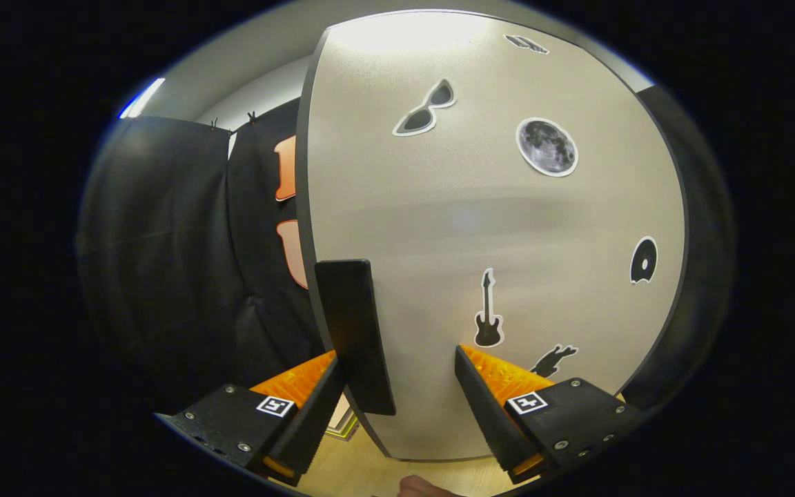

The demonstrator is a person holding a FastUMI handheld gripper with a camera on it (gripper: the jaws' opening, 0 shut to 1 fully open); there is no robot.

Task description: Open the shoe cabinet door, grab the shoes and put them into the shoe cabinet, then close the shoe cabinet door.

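The shoe cabinet door (494, 228) stands right ahead of the gripper (401, 386), a pale grey-beige panel with a dark edge band running along its rim. Stickers dot its face: a pair of sunglasses (425, 108) near the top, a round moon (546, 146) beside them toward the right edge, a dark disc (643, 260) by the right edge, an upright black guitar (488, 310) low in the middle, and a dark silhouette (553, 359) just above the right finger. A flat black handle (355, 335) sits along the door's left edge, reaching down toward its lower corner.

The gripper points at the lower part of the door with its fingers spread apart. The handle lies between them, close against the left finger (315, 407); the right finger (484, 400) stands clear of it, in front of the bare panel. Whether the left finger actually touches the handle cannot be told.

Beyond the door's left edge hangs the black booth wall (163, 241). Light wooden floor (370, 473) shows below the door's bottom edge, between the fingers.
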